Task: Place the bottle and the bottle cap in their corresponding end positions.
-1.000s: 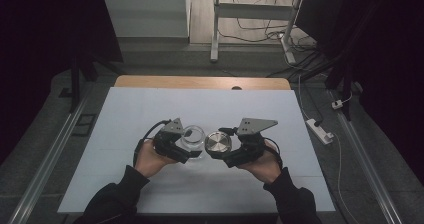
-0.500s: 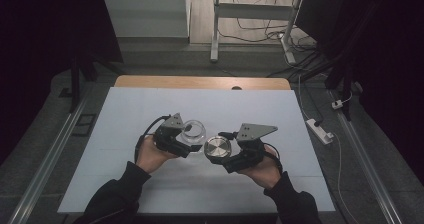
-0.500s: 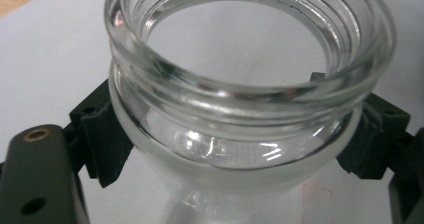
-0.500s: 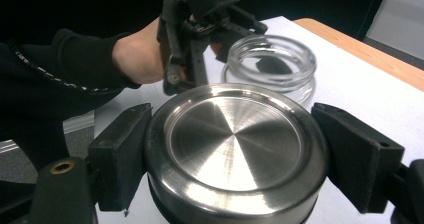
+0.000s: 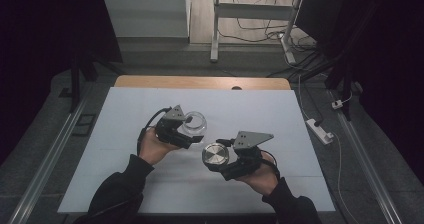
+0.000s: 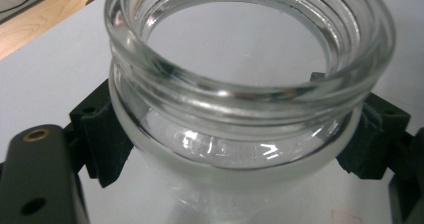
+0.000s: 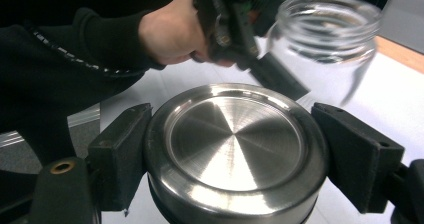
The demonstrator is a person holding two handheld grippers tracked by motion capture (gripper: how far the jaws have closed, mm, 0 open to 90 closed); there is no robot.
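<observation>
2 claws in use, 1 object each, both held above the pale grey worktop [image 5: 125,184].

Left claw [image 5: 186,134]: closed on a clear, round glass jar with a threaded neck [image 5: 193,122], jaws pressing opposite sides of the belly just under the shoulder. The jar's mouth is open and it looks empty. In the high view it sits just left of worktop centre.

Right claw [image 5: 218,160]: closed on a round brushed-metal lid with a recessed face [image 5: 215,154], jaws at 3 and 9 o'clock on its rim in the right gripper view. It sits at about 4 o'clock from the jar, near but apart.

Handling, as judgement:
- Jar is rigid, smooth and breakable. The curved belly could slip under the pads, so a hold below the shoulder, as now, seems safest. Avoid squeezing hard or knocking the rim.
- Lid is stiff and probably light. The rim grip looks secure, but the polished edge may twist in the pads if turned against threads.
- Lid and neck look matched in width. Whether it goes on or stays off, cannot tell.
</observation>
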